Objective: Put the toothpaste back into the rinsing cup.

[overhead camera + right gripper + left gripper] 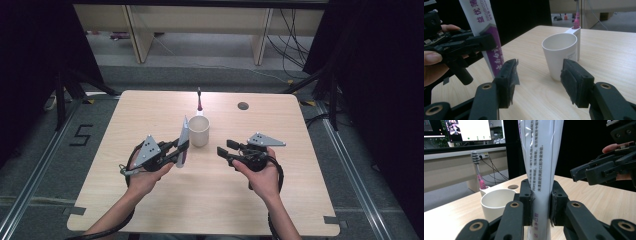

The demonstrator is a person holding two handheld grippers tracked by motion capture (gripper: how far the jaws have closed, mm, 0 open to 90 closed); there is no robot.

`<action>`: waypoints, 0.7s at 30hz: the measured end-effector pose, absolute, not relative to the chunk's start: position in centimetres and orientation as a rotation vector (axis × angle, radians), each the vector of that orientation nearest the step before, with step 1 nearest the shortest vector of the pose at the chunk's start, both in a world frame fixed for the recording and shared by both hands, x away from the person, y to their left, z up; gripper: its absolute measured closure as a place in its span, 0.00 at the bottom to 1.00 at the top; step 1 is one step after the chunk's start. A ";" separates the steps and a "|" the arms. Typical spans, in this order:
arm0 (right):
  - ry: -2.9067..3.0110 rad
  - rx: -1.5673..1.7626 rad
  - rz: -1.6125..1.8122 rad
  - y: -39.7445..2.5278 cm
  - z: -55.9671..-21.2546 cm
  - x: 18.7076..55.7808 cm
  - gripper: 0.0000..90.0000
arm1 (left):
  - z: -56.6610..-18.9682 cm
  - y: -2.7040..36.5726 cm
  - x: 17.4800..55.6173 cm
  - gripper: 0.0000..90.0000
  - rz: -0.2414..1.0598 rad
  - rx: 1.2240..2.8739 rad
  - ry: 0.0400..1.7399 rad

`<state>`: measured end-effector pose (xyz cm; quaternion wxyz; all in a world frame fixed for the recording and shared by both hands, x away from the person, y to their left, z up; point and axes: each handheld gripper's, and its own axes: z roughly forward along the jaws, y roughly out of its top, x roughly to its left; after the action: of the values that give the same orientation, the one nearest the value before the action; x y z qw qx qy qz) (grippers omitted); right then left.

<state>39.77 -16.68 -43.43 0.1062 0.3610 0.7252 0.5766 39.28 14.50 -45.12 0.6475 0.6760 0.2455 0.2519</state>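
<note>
Clearly the work in hand is the white, purple-printed toothpaste tube (183,142), which the left gripper (181,148) pinches upright near the centre of the high view, just left of the white plastic cup (198,131). In the left gripper view the two black jaws clamp the tube's (541,170) lower body, its flat crimped end rising toward the top of the frame. The right gripper (223,150) hangs empty with its jaws spread wide, right of centre and pointing left toward the tube and cup.

To do this step well, I judge the tube should stay vertical and steady while the right gripper comes in level to take its free end, or while the tube is carried over the cup's (560,53) rim; a tilt could knock the cup or the pink-handled toothbrush (478,170) standing in the holder on the cup's far side.

Both forearms enter from the bottom edge, hands wrapped around the gripper bodies, wrists roughly level above the pale wooden table (150,200).
</note>
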 end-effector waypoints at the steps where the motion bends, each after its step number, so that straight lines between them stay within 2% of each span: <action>1: 2.125 1.046 1.717 -16.6 -43.5 39.8 0.52 | -45.0 14.5 39.4 0.84 0.573 1.534 0.559; 21: 2.102 1.121 1.620 -18.3 -45.2 39.6 0.52 | -41.5 13.5 44.1 0.84 0.610 1.377 0.563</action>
<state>39.57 -18.28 -45.19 0.1301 0.3858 0.7233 0.5577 44.08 13.47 -41.46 0.6938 0.6169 0.2520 0.2731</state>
